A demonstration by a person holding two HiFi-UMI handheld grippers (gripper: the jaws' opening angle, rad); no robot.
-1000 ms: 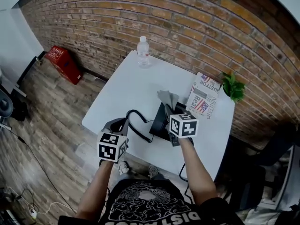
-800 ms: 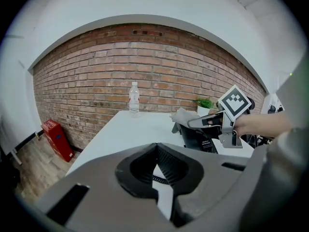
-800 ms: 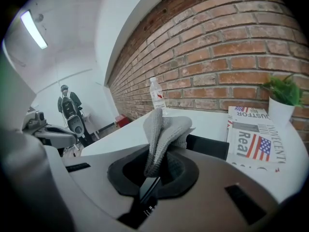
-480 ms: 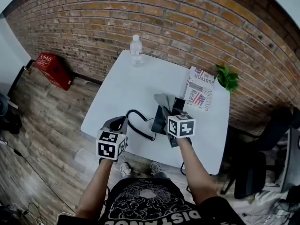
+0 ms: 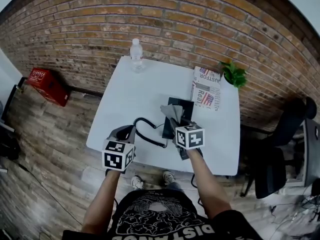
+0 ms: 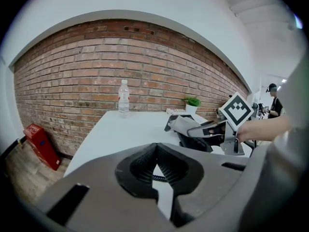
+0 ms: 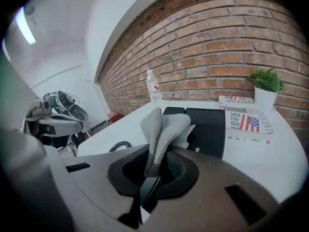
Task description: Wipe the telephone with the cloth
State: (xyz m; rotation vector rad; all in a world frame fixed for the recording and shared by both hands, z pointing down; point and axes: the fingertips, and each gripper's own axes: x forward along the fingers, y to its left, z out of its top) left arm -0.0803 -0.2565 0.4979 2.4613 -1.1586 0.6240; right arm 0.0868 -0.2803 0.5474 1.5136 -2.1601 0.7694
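Note:
A black telephone (image 5: pixel 181 113) lies on the white table (image 5: pixel 140 91), its coiled cord (image 5: pixel 146 133) curling toward the near left. My right gripper (image 5: pixel 177 125) is shut on a grey cloth (image 5: pixel 171 112) that stands up from the jaws over the phone's near left part. In the right gripper view the cloth (image 7: pixel 164 129) rises out of my right gripper (image 7: pixel 154 170) in front of the telephone (image 7: pixel 208 129). My left gripper (image 5: pixel 127 130) hovers at the table's near edge beside the cord. In its own view my left gripper (image 6: pixel 154 164) has its jaws together with nothing between them.
A water bottle (image 5: pixel 135 54) stands at the table's far edge. A folded newspaper (image 5: pixel 206 87) and a small potted plant (image 5: pixel 232 74) sit at the far right. Behind runs a brick wall, with a red crate (image 5: pixel 46 84) on the floor at left and a chair (image 5: pixel 280 144) at right.
The head view has swung, so the table sits more centrally. My right gripper with the cloth has drawn slightly toward the phone's near end. The left gripper has barely moved.

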